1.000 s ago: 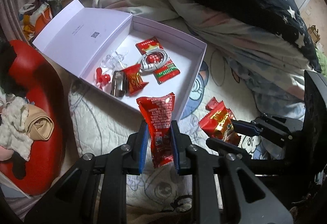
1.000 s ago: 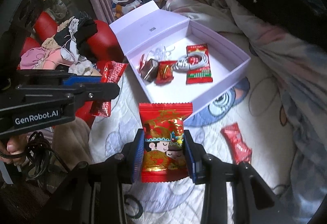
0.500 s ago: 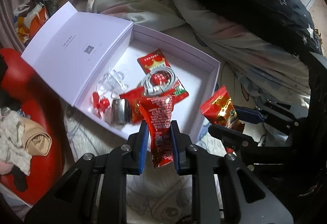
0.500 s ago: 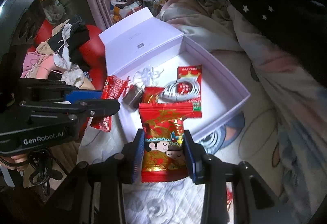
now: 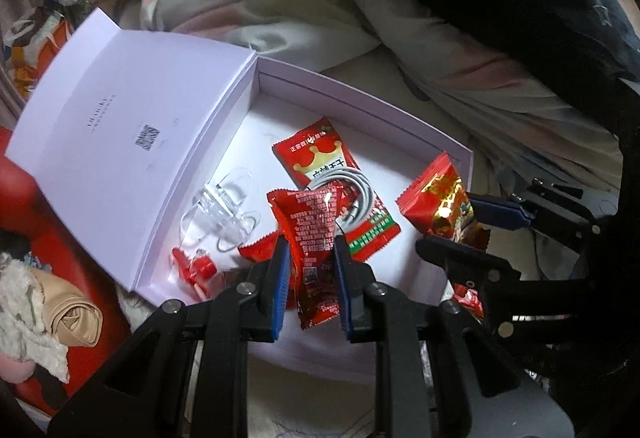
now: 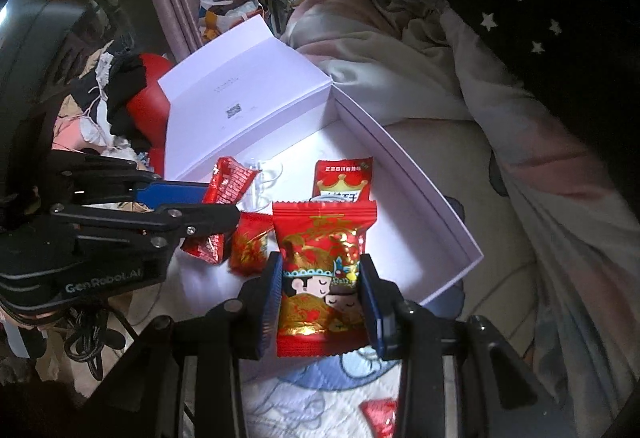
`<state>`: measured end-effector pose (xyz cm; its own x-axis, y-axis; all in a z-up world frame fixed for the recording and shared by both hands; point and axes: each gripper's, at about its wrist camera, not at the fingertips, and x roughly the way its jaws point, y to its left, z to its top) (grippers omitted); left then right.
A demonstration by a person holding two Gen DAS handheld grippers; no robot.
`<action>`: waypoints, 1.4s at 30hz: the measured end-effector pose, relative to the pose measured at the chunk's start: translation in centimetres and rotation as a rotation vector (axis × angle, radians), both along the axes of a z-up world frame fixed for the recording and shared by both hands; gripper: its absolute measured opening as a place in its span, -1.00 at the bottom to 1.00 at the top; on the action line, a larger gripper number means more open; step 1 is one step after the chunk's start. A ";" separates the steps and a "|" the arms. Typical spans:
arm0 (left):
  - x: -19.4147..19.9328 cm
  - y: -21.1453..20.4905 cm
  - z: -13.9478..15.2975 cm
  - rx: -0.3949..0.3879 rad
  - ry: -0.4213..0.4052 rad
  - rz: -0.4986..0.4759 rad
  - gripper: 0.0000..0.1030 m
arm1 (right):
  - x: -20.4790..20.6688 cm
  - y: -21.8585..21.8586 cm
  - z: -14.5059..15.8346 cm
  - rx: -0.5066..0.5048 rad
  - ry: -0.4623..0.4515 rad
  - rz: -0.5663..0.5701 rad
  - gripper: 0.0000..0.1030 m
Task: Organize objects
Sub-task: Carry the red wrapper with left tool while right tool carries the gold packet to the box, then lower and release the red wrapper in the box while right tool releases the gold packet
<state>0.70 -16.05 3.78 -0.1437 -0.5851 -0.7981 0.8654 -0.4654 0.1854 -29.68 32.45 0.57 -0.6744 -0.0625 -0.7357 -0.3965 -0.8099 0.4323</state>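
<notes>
Left claw (image 5: 309, 280): clamped on a narrow red packet (image 5: 313, 238), low centre of the left view, hanging above the box floor.
Right claw (image 6: 320, 296): clamped on a red candy bag (image 6: 322, 270), low centre of the right view, over the box's near edge.
Box (image 5: 360, 94): open, centre frame; holds a crown packet (image 5: 316, 154), white cable (image 5: 352, 194), clear clips (image 5: 224, 206).
Done: several items inside.
Left: release both; one red wrapper (image 6: 380, 414) lies on the bedding, bottom of the right view.
</notes>
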 end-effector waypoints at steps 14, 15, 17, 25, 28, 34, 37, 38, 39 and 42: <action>-1.2 -4.4 -1.7 0.012 -0.044 -0.041 -0.62 | -3.6 1.0 -2.7 -0.026 -0.038 -0.003 -0.29; -1.2 -4.5 -1.8 0.015 -0.045 -0.042 -0.62 | -3.8 1.1 -2.8 -0.030 -0.042 -0.005 -0.29; -1.3 -4.9 -2.1 0.024 -0.048 -0.046 -0.62 | -4.1 1.2 -3.2 -0.036 -0.051 -0.011 -0.29; -1.3 -5.7 -3.7 0.081 -0.045 -0.050 -0.62 | -4.9 1.1 -4.8 -0.054 -0.088 -0.002 -0.28; -1.1 -5.9 -4.3 0.091 -0.052 -0.046 -0.62 | -4.9 0.9 -5.2 -0.056 -0.097 -0.001 -0.28; -0.6 -6.2 -4.8 0.115 -0.046 -0.026 -0.62 | -4.9 0.8 -5.6 -0.067 -0.104 0.007 -0.26; -0.5 -6.2 -4.9 0.129 -0.051 -0.025 -0.62 | -4.9 0.5 -5.6 -0.071 -0.118 0.020 -0.26; -0.5 -6.2 -4.9 0.135 -0.050 -0.023 -0.62 | -4.8 0.4 -5.6 -0.074 -0.121 0.023 -0.26; -0.4 -6.2 -4.9 0.141 -0.049 -0.022 -0.62 | -4.7 0.3 -5.6 -0.077 -0.123 0.026 -0.26; -0.3 -5.9 -4.8 0.144 -0.041 -0.025 -0.62 | -4.5 0.1 -5.4 -0.081 -0.124 0.032 -0.26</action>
